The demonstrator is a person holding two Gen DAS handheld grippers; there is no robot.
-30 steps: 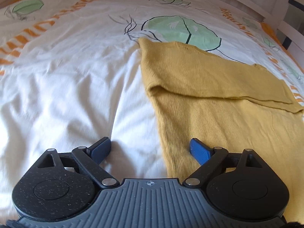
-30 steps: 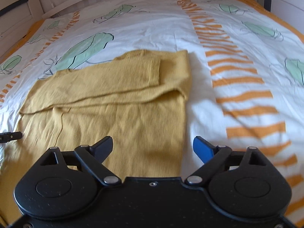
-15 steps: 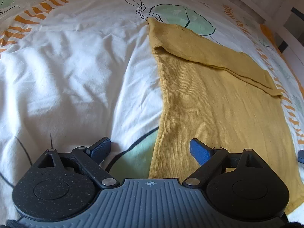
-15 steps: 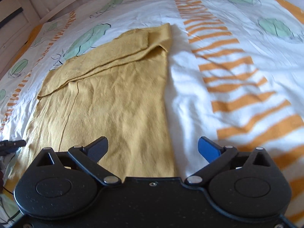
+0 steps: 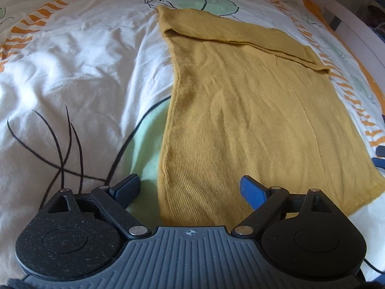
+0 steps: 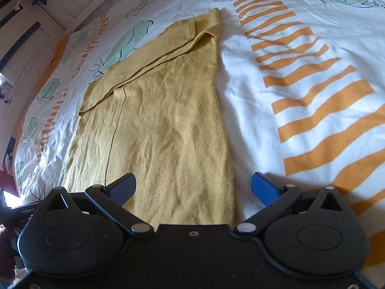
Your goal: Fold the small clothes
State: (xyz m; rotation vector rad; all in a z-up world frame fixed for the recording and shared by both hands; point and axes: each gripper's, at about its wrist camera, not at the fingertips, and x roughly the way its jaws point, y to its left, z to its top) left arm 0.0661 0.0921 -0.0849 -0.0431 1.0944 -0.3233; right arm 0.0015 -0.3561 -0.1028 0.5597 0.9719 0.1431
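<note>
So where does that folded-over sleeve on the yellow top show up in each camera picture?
Left wrist: sleeve lies across the far end of the top, upper centre to right.
Right wrist: sleeve runs upper centre down to the left.
Shared landmark: the green leaf printed just beyond the top.

Soft daylight falls over the bed point(image 5: 72, 77), brightest on its white left side; shadows stay faint, fisheye bending curves the edges, focus mildly soft throughout.
</note>
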